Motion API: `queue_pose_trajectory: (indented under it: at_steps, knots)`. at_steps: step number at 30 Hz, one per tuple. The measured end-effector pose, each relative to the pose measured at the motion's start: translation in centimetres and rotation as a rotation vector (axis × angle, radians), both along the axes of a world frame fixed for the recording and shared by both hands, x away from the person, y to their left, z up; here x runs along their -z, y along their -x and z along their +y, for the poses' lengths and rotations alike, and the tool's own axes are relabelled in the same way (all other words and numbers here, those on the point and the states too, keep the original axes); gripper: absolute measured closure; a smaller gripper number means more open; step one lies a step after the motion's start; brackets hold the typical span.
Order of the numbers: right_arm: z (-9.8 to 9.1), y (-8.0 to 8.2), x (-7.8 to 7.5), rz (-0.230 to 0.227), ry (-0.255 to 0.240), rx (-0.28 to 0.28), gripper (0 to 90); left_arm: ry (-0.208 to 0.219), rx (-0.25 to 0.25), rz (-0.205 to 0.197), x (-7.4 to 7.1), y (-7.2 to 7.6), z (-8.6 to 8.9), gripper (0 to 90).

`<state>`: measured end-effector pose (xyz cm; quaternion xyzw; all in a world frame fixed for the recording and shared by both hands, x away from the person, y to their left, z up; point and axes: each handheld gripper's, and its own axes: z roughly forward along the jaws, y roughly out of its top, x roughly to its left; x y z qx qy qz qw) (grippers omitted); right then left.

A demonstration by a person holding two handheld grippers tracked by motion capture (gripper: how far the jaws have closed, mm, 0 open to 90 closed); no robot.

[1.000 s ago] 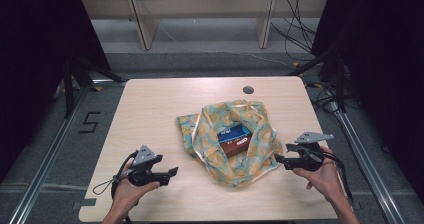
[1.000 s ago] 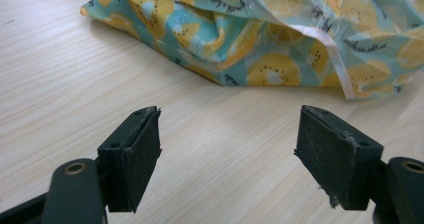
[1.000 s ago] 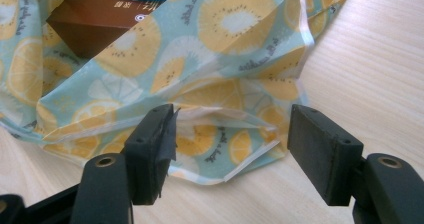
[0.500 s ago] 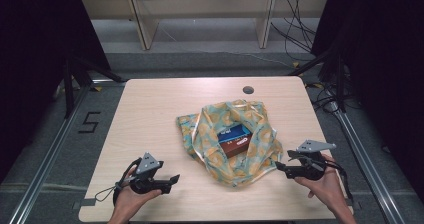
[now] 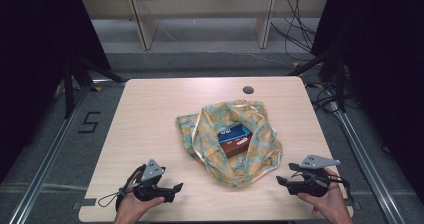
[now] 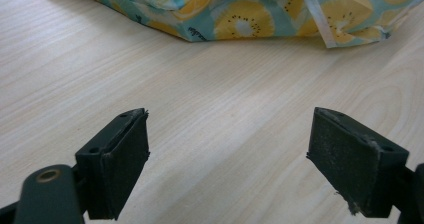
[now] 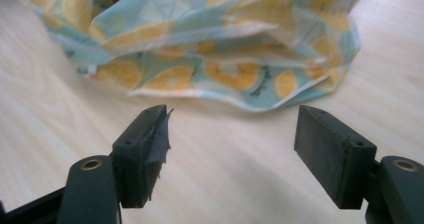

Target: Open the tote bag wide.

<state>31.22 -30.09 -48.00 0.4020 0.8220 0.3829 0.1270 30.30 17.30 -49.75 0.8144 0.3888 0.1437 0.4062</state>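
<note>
- L gripper [image 5: 170, 190] sits low at the near-left of the counter [image 5: 150, 114], jaws spread and nothing between them; they've just been opening wider. In the left gripper view there's bare wood between the pads [image 6: 122, 159], with the cloth edge well ahead.
- R gripper [image 5: 282, 180] is at the near-right, jaws also released and just been opening, nothing in them. In the right gripper view the cloth hem lies just beyond the jaw tips, not touching.
- Step in hand, as I read it: go in for the cloth bag [image 5: 230, 139] to wrap or close it round the box. Best w/ both sides working together.
- How to do it well: keep jaws low, nearly skimming the counter, and slide under the hem [image 7: 200, 91] rather than pinching from on top. Take one layer only; the fabric's thin and floppy and will bunch up.
- R side is nearer the fabric, so prob. grab there first; L has more counter to cross.
- Bag: fruit-print cloth, mid-counter, mouth gaping upward, sides slumped.
- Inside: one small box [image 5: 234, 140], blue top w/ brown side, lying in the hollow. Can't tell if anything's under it.
- Far side: round grommet hole [image 5: 248, 90] in the counter, well apart from the bag.
</note>
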Motion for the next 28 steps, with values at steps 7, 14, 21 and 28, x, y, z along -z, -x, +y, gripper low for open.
queue_pose_trajectory:
  at_steps: [7,14,21,28]
  knots:
    - [-0.3,1.6,1.0,-0.004,0.038,-0.024,30.8,-0.016,0.02,0.02,0.4,0.7,-0.6,15.7]
    - [-0.4,2.3,1.5,0.038,0.038,-0.023,30.8,-0.054,0.043,0.019,0.5,0.5,-0.5,15.7]
    - [-0.5,2.2,1.7,0.066,0.025,-0.051,30.8,-0.064,0.039,0.025,0.6,0.4,-0.6,15.7]
    - [-0.4,2.4,1.7,0.071,0.037,-0.014,30.8,-0.083,0.011,0.053,0.9,0.0,-0.5,15.7]
